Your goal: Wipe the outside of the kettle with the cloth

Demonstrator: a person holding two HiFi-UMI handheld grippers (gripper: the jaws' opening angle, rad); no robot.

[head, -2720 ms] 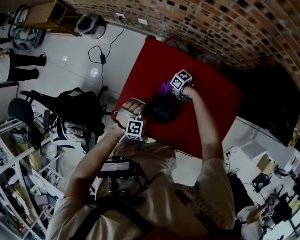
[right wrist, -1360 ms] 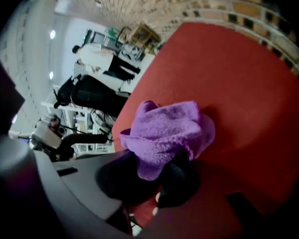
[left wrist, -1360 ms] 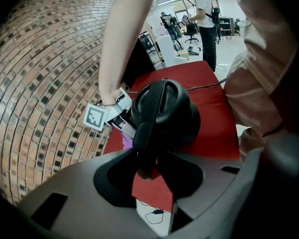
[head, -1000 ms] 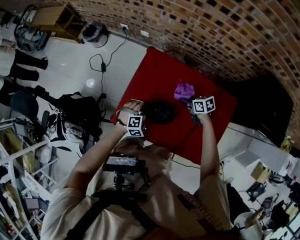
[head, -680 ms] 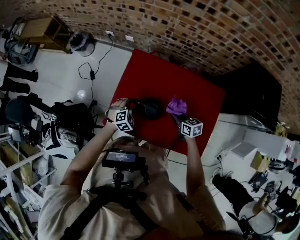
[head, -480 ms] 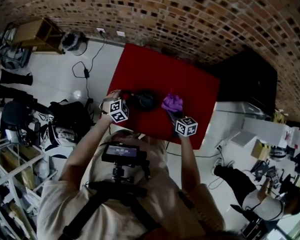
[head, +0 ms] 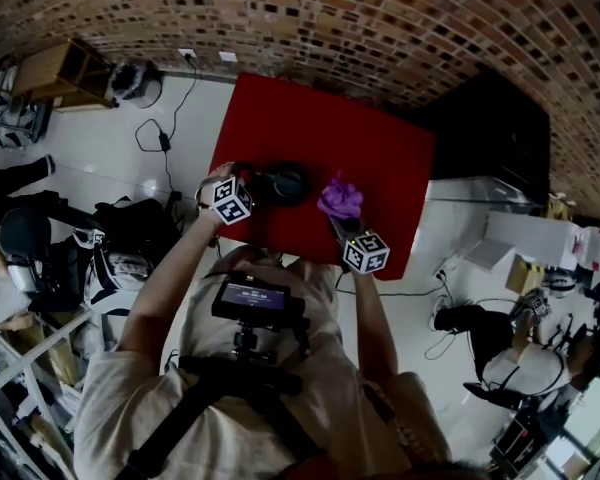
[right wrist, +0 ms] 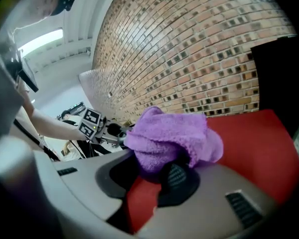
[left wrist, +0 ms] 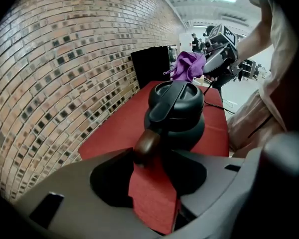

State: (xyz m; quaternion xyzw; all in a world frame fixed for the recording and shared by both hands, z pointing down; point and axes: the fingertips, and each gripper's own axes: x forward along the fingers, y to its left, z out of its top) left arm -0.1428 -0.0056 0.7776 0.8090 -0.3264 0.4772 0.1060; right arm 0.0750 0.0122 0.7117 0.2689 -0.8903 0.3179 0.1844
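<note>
Squat black kettle (head: 285,183) with brown handle tip (left wrist: 147,146) stands by the red desk's (head: 330,118) near-left edge; open surface far and right. Left tongs (left wrist: 154,159) apart, just been opening, handle tip between them unclamped. Right tongs (right wrist: 154,169) clamped on purple cloth (right wrist: 172,136), right of kettle

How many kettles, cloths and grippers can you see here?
kettle: 1
cloth: 1
grippers: 2 (left gripper, right gripper)
Total: 4
</note>
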